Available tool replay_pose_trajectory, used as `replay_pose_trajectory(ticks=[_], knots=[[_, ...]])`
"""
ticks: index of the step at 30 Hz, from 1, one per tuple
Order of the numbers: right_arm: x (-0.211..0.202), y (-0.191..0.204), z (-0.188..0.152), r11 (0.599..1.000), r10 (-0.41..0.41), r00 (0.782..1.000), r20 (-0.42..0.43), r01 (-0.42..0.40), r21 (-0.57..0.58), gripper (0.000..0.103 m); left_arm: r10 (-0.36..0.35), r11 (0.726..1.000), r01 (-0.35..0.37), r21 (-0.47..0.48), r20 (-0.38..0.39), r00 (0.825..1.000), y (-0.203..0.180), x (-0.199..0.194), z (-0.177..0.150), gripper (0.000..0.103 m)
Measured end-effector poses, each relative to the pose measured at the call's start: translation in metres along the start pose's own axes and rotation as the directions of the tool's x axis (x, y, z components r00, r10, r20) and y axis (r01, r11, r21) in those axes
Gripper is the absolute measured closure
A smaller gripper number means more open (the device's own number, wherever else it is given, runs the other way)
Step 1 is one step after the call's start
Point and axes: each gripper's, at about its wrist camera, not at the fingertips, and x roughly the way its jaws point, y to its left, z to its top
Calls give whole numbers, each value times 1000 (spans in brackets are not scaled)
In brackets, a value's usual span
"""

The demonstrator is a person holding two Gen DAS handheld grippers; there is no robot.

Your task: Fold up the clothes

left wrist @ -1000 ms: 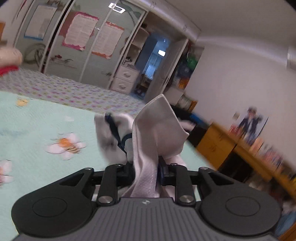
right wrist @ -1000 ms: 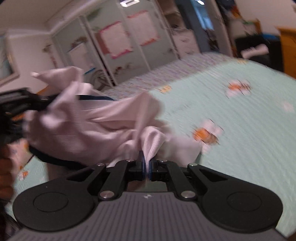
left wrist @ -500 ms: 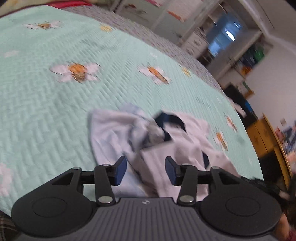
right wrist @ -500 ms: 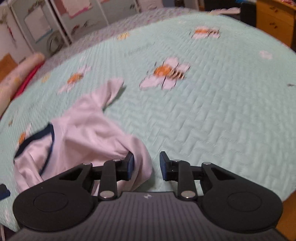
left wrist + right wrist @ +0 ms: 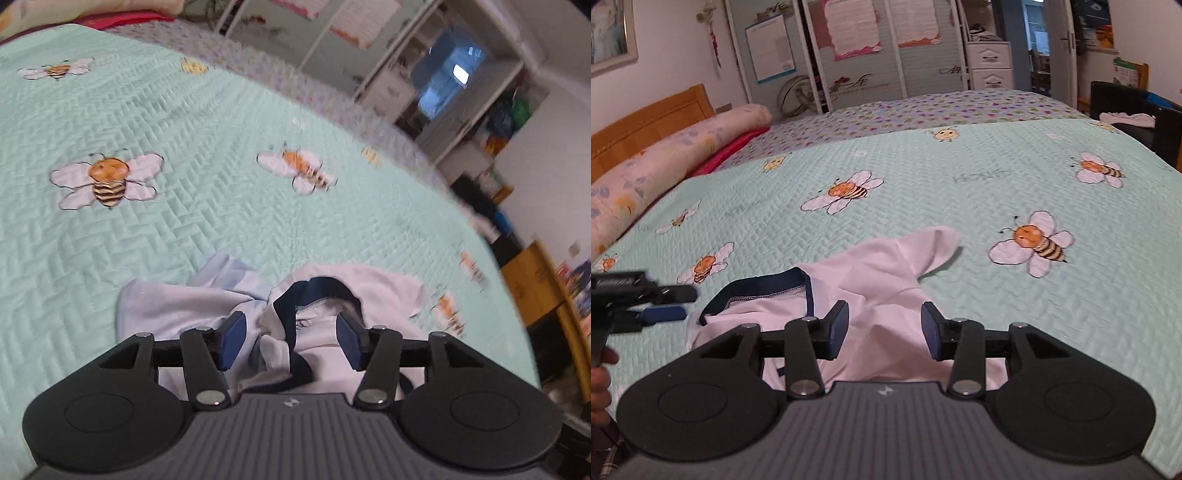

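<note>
A white T-shirt point(image 5: 882, 291) with a navy collar point(image 5: 768, 286) lies crumpled on the mint bedspread point(image 5: 960, 192) near its front edge. My right gripper point(image 5: 884, 328) hovers open just above the shirt's body, holding nothing. In the left wrist view the same shirt point(image 5: 192, 306) bunches up, its navy collar point(image 5: 317, 291) between the fingers. My left gripper point(image 5: 291, 339) is open above the collar area. The left gripper point(image 5: 661, 304) also shows at the left edge of the right wrist view, held by a hand point(image 5: 600, 380).
The bedspread carries bee prints point(image 5: 1032, 240). A long floral pillow point(image 5: 665, 162) and wooden headboard point(image 5: 646, 118) lie at the left. Wardrobe doors point(image 5: 868, 48) and drawers point(image 5: 990, 62) stand behind the bed. A wooden desk point(image 5: 546, 295) sits past the bed's right edge.
One second ago both grippers were shut on the lifted shirt. They dropped it onto the bed and opened; since half a second ago the jaws have spread wider.
</note>
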Motion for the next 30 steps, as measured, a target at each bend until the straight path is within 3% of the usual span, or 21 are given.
replay_pose_trajectory(ticks=[1,2,3,5,7,8,9,10,12,16,19,23,26,29,30], knots=[[9,6,1,1000,0,1000,-13,0,-15,59,26,1000,-26,1,-34,999,0,11,0,52],[17,8,2,999,-5,1000,-29,4,-33,57,49,999,-49,1,-67,997,0,21,0,66],[24,9,3,999,-11,999,-45,9,-51,55,44,999,-45,-12,-92,995,2,26,-3,95],[38,12,3,997,-24,996,-91,17,-78,46,41,999,-42,-14,-95,995,2,26,-8,95],[55,10,-5,997,-29,991,-131,19,-77,46,42,999,-42,3,-58,997,-1,18,-12,95],[63,10,-9,997,-31,988,-150,20,-76,51,45,999,-44,20,-41,998,-4,12,-11,95],[71,9,-13,997,-33,985,-169,21,-76,83,49,998,-48,36,-21,999,-7,5,-8,95],[67,3,-16,999,-34,986,-163,27,-47,103,51,997,-51,51,0,999,-9,-2,-4,95],[55,-9,-20,999,-35,989,-146,39,18,103,30,997,-34,68,64,997,-15,-24,4,95],[-3,-35,-24,990,-134,990,-46,136,43,103,10,998,-13,61,50,999,-12,-34,-6,95],[-15,-59,-38,977,-204,974,-99,209,41,103,-6,998,4,56,40,999,-10,-41,-14,95],[-32,-50,-34,986,-161,986,-38,162,35,96,-26,999,25,49,26,999,-8,-51,-25,95],[-45,-42,-30,992,-124,992,10,124,28,74,-35,998,33,59,20,999,-9,-55,-30,95],[-58,-34,-27,996,-87,994,59,86,20,63,-39,996,38,77,22,999,-13,-59,-32,95],[-55,-24,-24,997,-63,996,58,65,-37,56,-41,996,39,78,27,999,-14,-60,-31,95]])
